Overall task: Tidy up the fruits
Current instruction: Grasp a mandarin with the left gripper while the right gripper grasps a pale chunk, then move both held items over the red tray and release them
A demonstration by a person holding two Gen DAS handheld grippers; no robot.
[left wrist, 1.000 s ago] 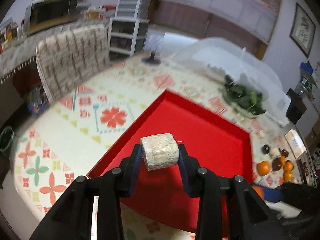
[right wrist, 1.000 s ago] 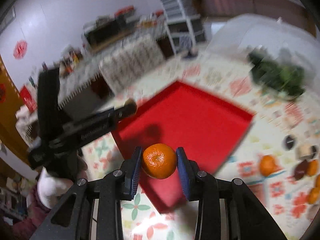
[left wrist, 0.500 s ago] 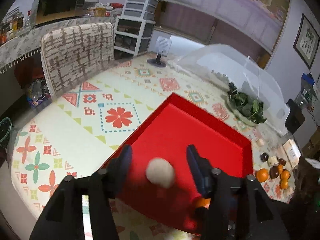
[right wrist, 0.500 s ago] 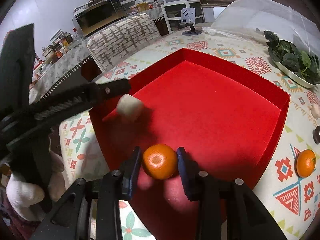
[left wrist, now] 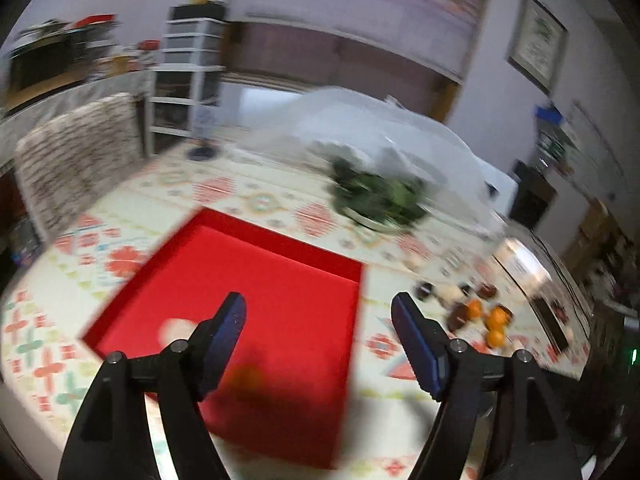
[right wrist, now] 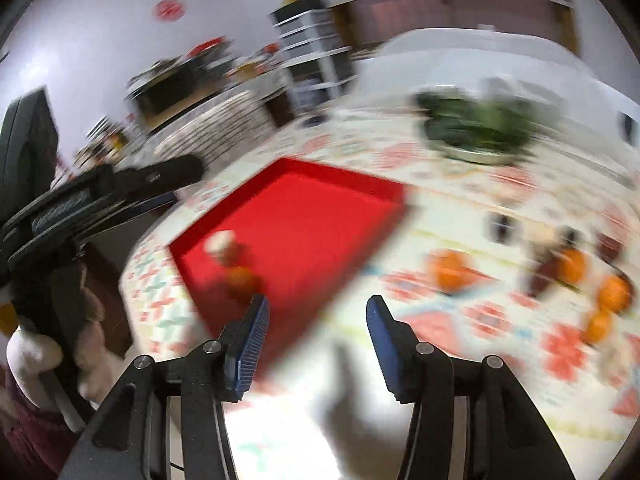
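Observation:
Both views are blurred by motion. A red tray [left wrist: 280, 264] [right wrist: 320, 208] lies on the patterned table. In its near left corner rest a pale round piece [left wrist: 174, 330] [right wrist: 220, 242] and an orange [right wrist: 242, 280] [left wrist: 248, 376]. My left gripper [left wrist: 318, 340] is empty, its jaws opening, above the tray's right edge. My right gripper [right wrist: 318, 340] is empty too, jaws opening, over the tablecloth just right of the tray. A cluster of oranges [left wrist: 494, 322] [right wrist: 448, 270] and dark fruits [left wrist: 458, 314] [right wrist: 546, 272] lies on the table to the right.
A plate of green leaves [left wrist: 380, 200] [right wrist: 476, 128] sits beyond the tray under a clear mesh cover [left wrist: 360, 120]. A patterned chair back [left wrist: 76, 152] stands at the table's left. The left gripper's black body [right wrist: 100, 196] and a gloved hand [right wrist: 28, 352] fill the right view's left side.
Both grippers let go of their loads: the pale piece and the orange now lie in the tray. Both grippers opened and swung to the right, toward the loose fruit.

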